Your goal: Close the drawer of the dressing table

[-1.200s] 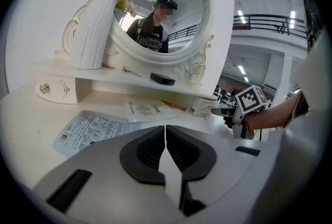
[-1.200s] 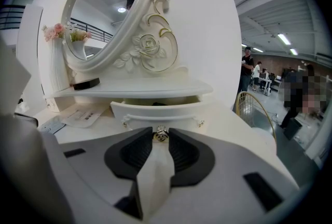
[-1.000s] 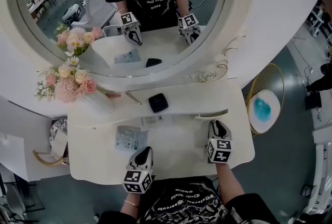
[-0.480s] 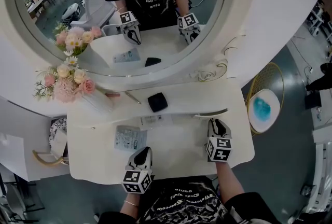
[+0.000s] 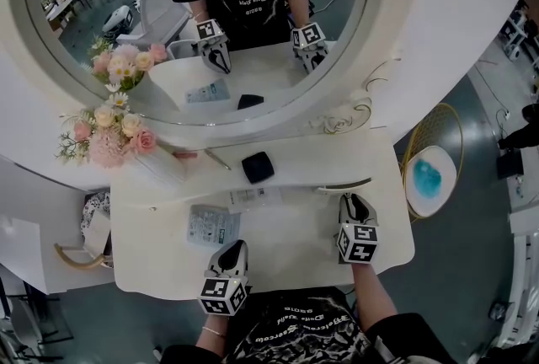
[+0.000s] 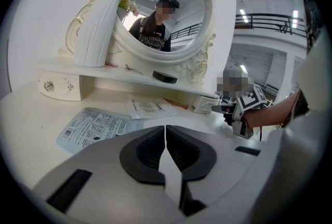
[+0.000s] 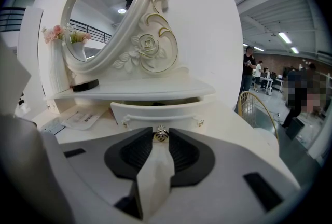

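The white dressing table (image 5: 286, 248) has a small drawer (image 5: 344, 184) under the right end of its shelf, pulled out a little. In the right gripper view the drawer front (image 7: 155, 110) stands just ahead, with a dark gap above it. Its metal knob (image 7: 161, 134) sits between the tips of my right gripper (image 7: 160, 136), which is shut on it. From the head view my right gripper (image 5: 353, 202) reaches the drawer front. My left gripper (image 5: 235, 249) rests over the tabletop near the front edge, apart from the drawer, jaws shut and empty (image 6: 165, 130).
A printed packet (image 5: 212, 226) and a second packet (image 5: 253, 197) lie on the tabletop. On the shelf are a black compact (image 5: 257, 166), a pen (image 5: 216, 158) and a white vase of flowers (image 5: 109, 135). A gold-rimmed stool (image 5: 431, 175) stands to the right.
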Action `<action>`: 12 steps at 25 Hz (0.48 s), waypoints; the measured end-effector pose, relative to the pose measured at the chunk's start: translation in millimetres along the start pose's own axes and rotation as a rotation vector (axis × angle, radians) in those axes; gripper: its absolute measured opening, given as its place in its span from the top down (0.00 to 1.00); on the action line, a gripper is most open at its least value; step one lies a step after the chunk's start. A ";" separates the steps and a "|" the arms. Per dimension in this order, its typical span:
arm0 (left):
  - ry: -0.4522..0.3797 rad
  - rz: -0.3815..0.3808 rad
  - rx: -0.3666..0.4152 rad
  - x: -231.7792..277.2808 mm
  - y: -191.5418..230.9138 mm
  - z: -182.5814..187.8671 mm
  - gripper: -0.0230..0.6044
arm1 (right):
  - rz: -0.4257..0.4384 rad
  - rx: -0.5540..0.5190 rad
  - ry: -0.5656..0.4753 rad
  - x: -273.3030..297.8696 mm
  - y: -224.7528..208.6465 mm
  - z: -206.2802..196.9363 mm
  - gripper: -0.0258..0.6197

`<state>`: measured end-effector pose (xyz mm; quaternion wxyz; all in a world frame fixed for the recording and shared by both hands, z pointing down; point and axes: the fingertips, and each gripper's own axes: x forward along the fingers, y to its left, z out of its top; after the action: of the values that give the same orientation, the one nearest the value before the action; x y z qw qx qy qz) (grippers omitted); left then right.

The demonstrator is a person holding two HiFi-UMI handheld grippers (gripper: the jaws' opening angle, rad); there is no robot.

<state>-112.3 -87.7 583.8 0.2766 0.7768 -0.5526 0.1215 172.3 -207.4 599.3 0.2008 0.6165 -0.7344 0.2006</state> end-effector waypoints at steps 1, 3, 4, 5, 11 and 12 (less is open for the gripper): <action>0.001 0.001 0.000 0.1 0.4 -0.5 0.93 | 0.002 -0.003 0.000 0.2 0.2 0.1 0.80; 0.003 0.000 0.000 0.3 0.4 -0.9 0.93 | 0.004 -0.005 0.000 0.1 0.5 0.3 0.80; 0.003 -0.001 0.001 0.5 0.0 -0.8 0.93 | 0.004 -0.005 -0.001 0.0 0.6 0.2 0.80; 0.002 -0.002 0.001 0.7 -0.4 -0.5 0.93 | 0.003 -0.003 0.000 0.0 0.6 0.1 0.80; 0.002 0.000 -0.003 1.3 -1.0 -0.9 0.93 | 0.005 0.002 -0.001 1.8 0.6 1.4 0.79; 0.003 0.001 -0.005 1.3 -0.7 -1.4 0.93 | 0.006 0.002 -0.001 1.9 0.6 1.4 0.80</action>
<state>-111.0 -87.8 585.4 0.2790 0.7756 -0.5531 0.1214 171.4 -209.7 599.1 0.1992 0.6146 -0.7362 0.2015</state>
